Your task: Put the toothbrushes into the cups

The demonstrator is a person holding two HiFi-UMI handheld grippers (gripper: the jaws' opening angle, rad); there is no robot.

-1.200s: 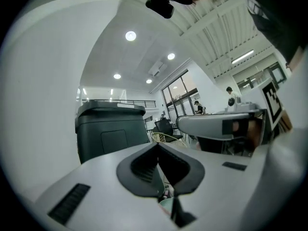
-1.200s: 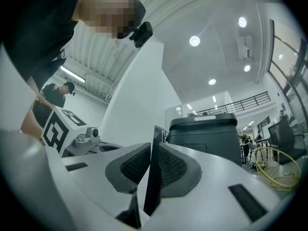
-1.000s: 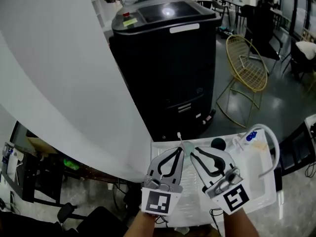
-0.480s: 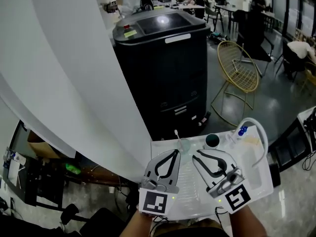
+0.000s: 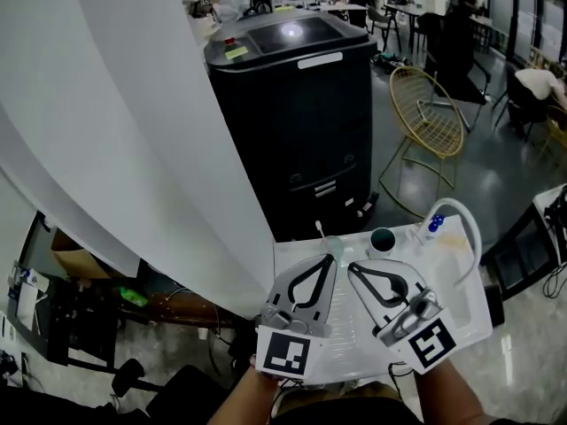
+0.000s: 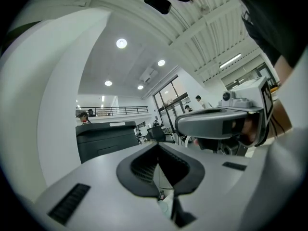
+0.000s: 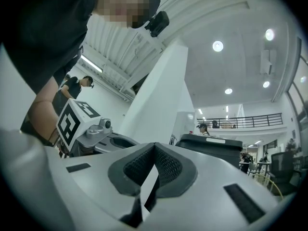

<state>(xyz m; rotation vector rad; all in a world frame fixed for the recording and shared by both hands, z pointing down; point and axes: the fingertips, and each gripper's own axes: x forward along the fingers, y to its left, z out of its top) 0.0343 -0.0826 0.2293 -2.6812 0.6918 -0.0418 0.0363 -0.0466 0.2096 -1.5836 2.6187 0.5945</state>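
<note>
Left tool [image 5: 327,260] and right tool [image 5: 353,268], both closed on nothing, hover side by side over the counter [image 5: 456,282]. One toothbrush [image 5: 320,230] stands upright in the clear cup [image 5: 334,248] just beyond your left tool; the dark cup [image 5: 382,240] sits beyond your right.

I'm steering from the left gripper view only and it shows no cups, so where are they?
Observer: The head view shows a clear cup just beyond the tip of the left tool, with a dark cup to its right.
Operator: Any toothbrush in them?
Observer: One toothbrush stands in the clear cup; the dark cup's inside is too small to tell.
Operator: Is the other side carrying one?
Observer: No. The right gripper view shows the right tool shut, nothing between its jaws.
</note>
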